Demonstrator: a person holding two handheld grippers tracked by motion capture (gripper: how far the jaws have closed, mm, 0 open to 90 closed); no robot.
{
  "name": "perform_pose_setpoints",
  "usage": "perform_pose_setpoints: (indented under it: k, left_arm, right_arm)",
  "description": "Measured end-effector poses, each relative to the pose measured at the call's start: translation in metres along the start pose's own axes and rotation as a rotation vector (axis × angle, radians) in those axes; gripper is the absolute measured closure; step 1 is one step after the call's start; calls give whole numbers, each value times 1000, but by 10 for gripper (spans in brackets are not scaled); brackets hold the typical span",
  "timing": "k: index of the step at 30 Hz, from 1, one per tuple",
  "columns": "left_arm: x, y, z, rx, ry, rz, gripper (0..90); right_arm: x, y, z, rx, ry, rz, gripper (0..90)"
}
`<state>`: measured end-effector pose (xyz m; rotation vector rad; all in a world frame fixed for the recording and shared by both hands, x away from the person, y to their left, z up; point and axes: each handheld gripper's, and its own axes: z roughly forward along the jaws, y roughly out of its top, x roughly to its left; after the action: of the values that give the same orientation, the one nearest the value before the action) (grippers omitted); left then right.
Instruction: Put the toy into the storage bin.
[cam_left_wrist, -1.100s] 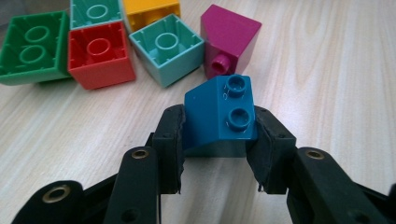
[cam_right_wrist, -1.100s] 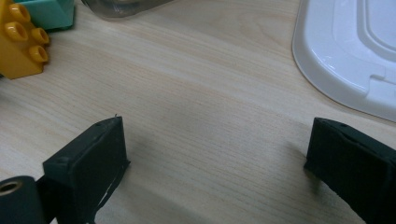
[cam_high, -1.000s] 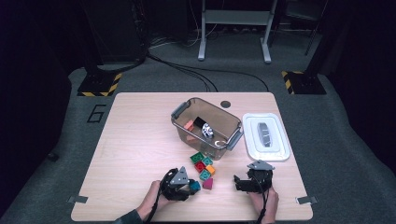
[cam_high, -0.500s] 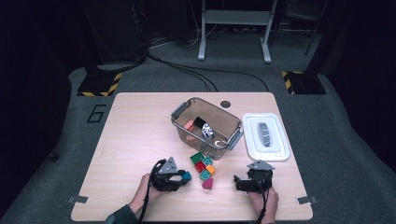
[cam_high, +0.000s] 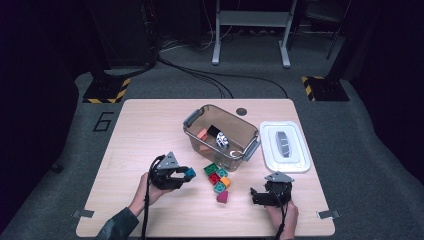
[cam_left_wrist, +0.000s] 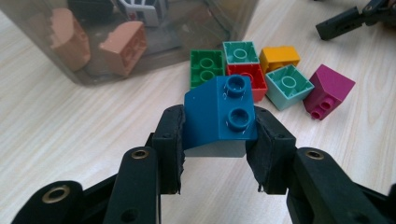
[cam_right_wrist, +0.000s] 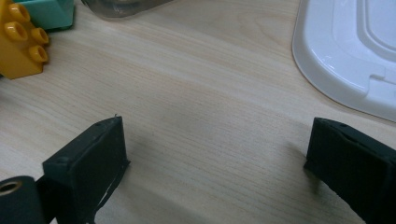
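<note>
Clamping a blue brick (cam_left_wrist: 219, 116) by its sides, studs up, the left gripper (cam_high: 186, 173) holds it clear of the table, left of the brick pile (cam_high: 217, 178), presumably bound for the bin (cam_high: 192, 120) beyond. The right gripper (cam_high: 256, 196) rests spread wide, empty.

Room: dark around the lit table (cam_high: 150, 130)
Light: from above, soft shadows
High view: soft, low detail
Gripper views: bright, sharp, near jaws slightly blurred

A high view looks down on the table (cam_high: 150, 125); 2 close gripper views share its bricks (cam_left_wrist: 279, 57).
</note>
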<state>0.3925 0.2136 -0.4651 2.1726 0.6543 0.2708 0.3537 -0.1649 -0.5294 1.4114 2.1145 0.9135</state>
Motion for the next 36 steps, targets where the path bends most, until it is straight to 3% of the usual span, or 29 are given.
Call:
perform_pose_setpoints:
  k: [8,13,18,26,31,36]
  left_arm:
    - [14,19,-13,-7,20,1,591]
    - [25,37,-21,-28,23,-18,591]
    - [33,57,-25,-37,30,-11,591]
    - [48,85,-27,-45,50,-25,591]
    - [60,100,-24,-21,77,-35,591]
    - [69,111,-20,-8,76,-61,591]
  right_arm:
    - [0,0,0,-1,-2,2,39]
    - [0,0,0,0,0,1,38]
    - [0,0,0,0,1,2,38]
    - [0,0,0,-1,-1,1,38]
    - [0,0,0,0,3,-1,39]
    - [0,0,0,0,3,-1,39]
